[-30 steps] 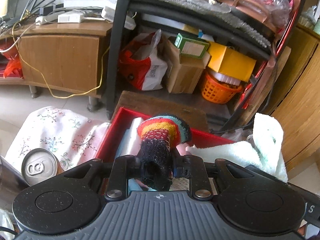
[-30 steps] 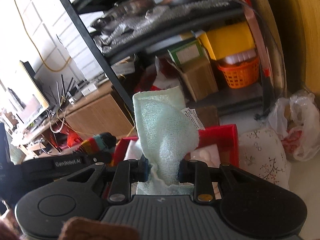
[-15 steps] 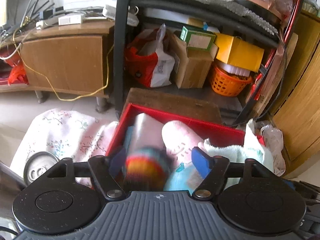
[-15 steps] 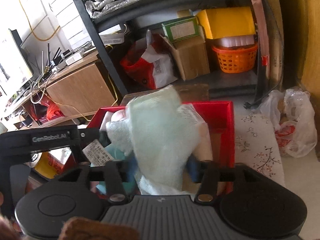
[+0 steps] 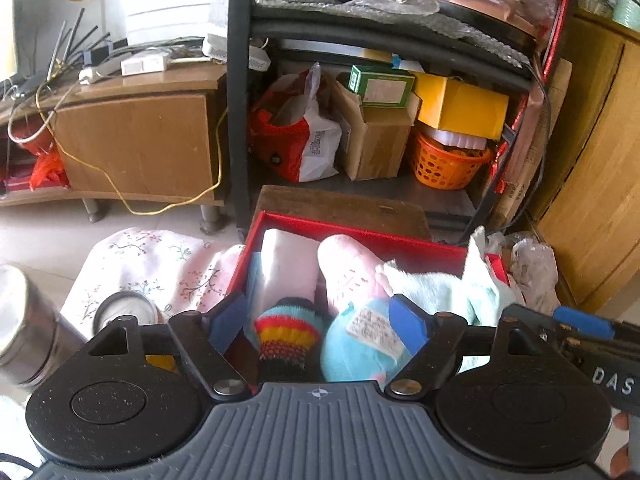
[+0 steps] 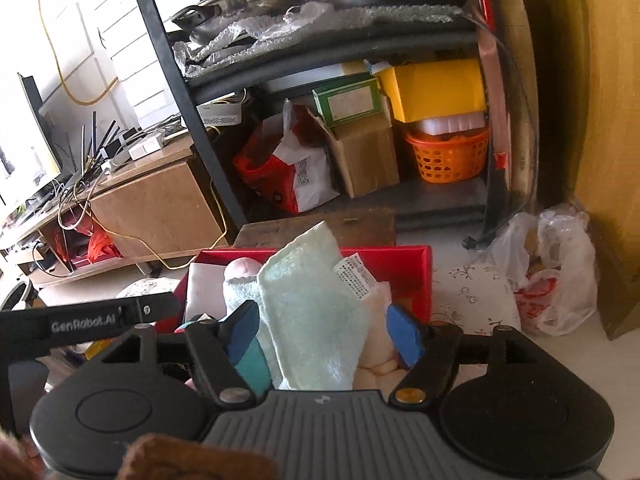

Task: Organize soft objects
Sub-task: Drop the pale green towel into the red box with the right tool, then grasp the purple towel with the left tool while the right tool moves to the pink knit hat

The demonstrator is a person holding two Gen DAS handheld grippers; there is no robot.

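Both tongs are standing wide open, holding nothing. Between the left gripper (image 5: 316, 322) fingers the striped knitted sock (image 5: 289, 338) is lying in the red box (image 5: 352, 229). The mint towel (image 6: 316, 320) is leaning between the right gripper (image 6: 322, 328) fingers, probably loose, and risking sliding over the box wall at 3 o'clock. A can (image 5: 124, 310) is sitting at 9 o'clock.

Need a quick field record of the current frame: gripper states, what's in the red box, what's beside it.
left gripper: open, over the box, holding nothing
right gripper: open, mint towel loose between its fingers
red box: holds striped knit sock, pink plush, blue plush with tag, mint towel
beside box, left: floral cloth, metal can
beside box, right: plastic bag
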